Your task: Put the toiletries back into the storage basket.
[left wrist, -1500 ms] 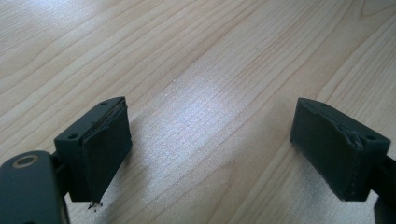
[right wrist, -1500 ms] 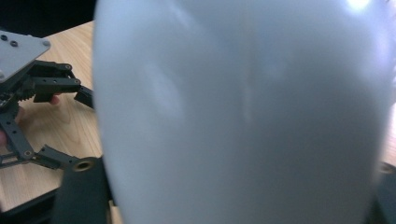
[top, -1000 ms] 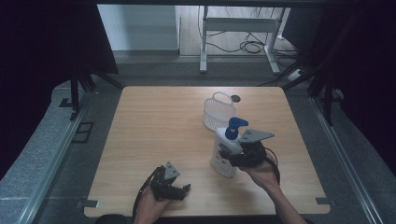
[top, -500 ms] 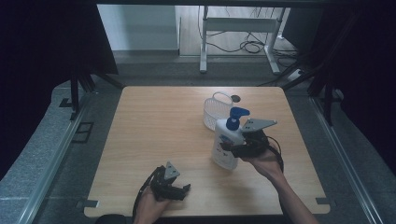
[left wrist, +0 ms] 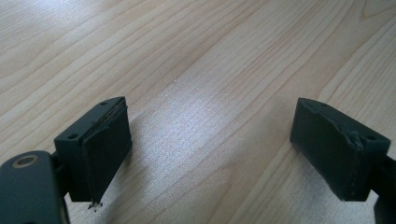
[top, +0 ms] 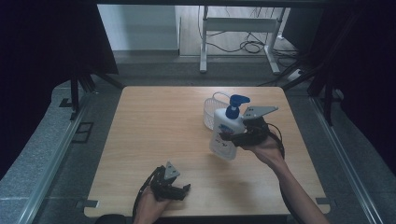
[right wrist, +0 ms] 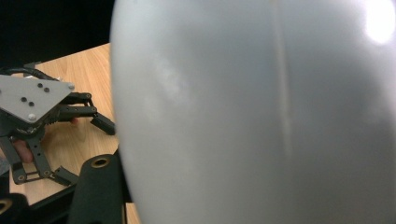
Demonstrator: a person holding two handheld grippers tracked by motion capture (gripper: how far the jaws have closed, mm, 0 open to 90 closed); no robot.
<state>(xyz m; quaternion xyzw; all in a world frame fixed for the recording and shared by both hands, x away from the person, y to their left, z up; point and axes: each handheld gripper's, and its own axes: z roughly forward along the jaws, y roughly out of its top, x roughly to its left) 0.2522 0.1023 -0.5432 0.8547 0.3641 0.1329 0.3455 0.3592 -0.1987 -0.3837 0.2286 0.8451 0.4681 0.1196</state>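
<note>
A white pump bottle (top: 224, 133) with a blue pump head (top: 236, 103) is held clamped in the right gripper (top: 229, 136), jaws closed against its body about midway up. The bottle is seen lifted off the wooden table (top: 159, 126), tilted slightly with its base toward the person, over the right half of the tabletop. Just behind it, a small white mesh basket (top: 211, 109) is seen standing on the table, partly hidden by the bottle. In the right gripper view the bottle's pale side (right wrist: 261, 112) is seen pressed up close to the camera, so the jaw tips cannot be made out there. The right hand (top: 264, 149) is wrapped under the gripper body, grey plate (top: 258, 112) on top. The left gripper (top: 180, 192) is held low at the near edge of the table, well apart from the bottle, resting in the left hand (top: 148, 205). In the left gripper view its two black pads (left wrist: 105, 149) are shown spread wide with only bare wood grain between them, nothing gripped. The left gripper is also seen from the right gripper view (right wrist: 84, 140), jaws apart, on the tabletop.
</note>
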